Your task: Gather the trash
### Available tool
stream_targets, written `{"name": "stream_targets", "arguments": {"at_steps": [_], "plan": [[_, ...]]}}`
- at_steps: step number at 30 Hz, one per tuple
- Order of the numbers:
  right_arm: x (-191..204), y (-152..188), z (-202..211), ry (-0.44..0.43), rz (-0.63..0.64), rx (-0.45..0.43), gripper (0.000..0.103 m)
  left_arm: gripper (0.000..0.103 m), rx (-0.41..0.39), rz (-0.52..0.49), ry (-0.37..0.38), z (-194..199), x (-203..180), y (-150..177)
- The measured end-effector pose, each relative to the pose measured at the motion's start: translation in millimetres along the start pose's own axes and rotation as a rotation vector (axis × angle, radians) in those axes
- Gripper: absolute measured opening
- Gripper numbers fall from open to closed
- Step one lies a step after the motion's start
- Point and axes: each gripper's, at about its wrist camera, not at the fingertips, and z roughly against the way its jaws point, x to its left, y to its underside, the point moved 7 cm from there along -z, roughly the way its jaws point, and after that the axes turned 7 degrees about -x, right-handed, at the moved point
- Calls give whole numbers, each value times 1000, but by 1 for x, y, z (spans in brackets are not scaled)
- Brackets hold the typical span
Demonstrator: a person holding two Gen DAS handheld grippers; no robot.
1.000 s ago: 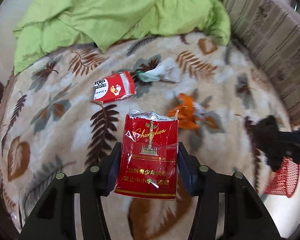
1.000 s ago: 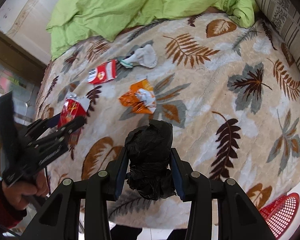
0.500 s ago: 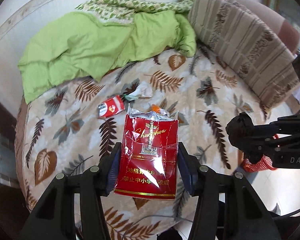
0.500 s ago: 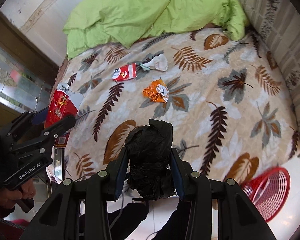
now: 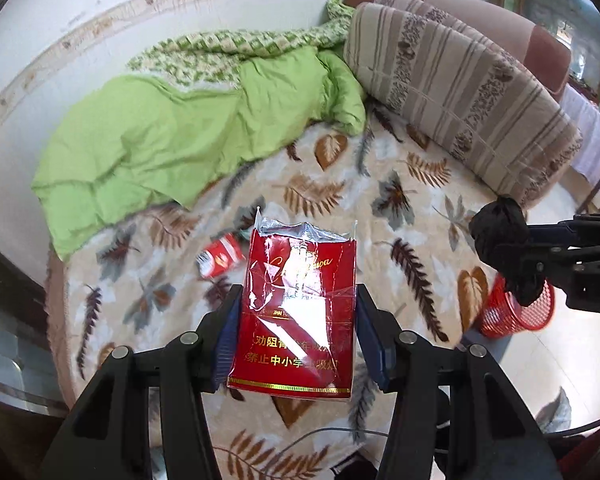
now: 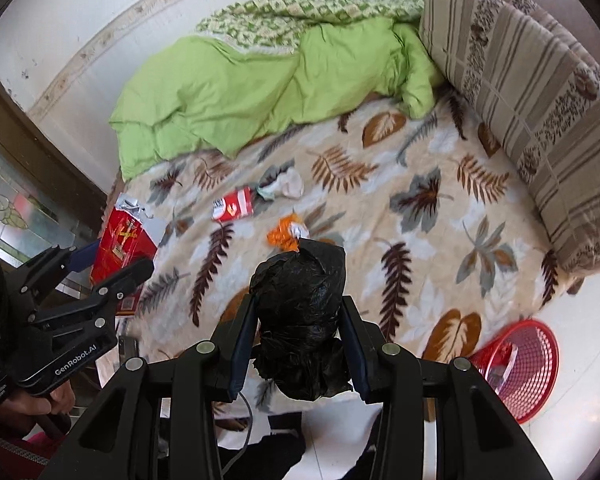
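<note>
My left gripper (image 5: 298, 334) is shut on a red cigarette pack (image 5: 296, 312), held high above the bed; the pack also shows at the left of the right wrist view (image 6: 120, 246). My right gripper (image 6: 300, 338) is shut on a crumpled black plastic bag (image 6: 300, 320); the bag also shows at the right of the left wrist view (image 5: 504, 248). A red mesh trash basket (image 6: 520, 364) lies tilted on the floor by the bed's near right corner. On the leaf-print blanket (image 6: 440, 240) lie a small red-and-white packet (image 6: 234, 209), an orange wrapper (image 6: 286, 234) and a white crumpled wad (image 6: 286, 185).
A green quilt (image 6: 260, 88) is bunched at the back of the bed. A striped bolster cushion (image 6: 540, 100) lines the right side. A dark wooden frame with glass (image 6: 28, 184) stands at the left. White floor tiles lie below the bed's near edge.
Both grippers have pulled back and up from the bed, each keeping its item. The whole bed, wall and basket have come into view.
</note>
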Motion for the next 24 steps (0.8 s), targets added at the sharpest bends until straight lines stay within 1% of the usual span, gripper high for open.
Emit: {"name": "stream_targets", "arguments": {"at_steps": [1,4,6,9,13,18,24], "plan": [[0,-5,2,-7,11,-8,43,52,-6,3,-8,2,1,-5],[1,-19,10,-30,45,-34,43,52,-25,18,-64,6,5,-22],[-1,-26,16,-40,62,-52,44,52,-35,32,-83,8,7,-31],[-6,-34,20,-50,71,-69,44,52,-49,32,-129,14,9,-42],[-11,-45,26,-66,82,-92,44,52,-74,57,-184,23,17,-56],[-11,-52,31,-85,96,-110,44,52,-74,92,-241,30,28,-64],[-11,-55,35,-99,101,-121,44,52,-71,120,-292,37,39,-64]]}}
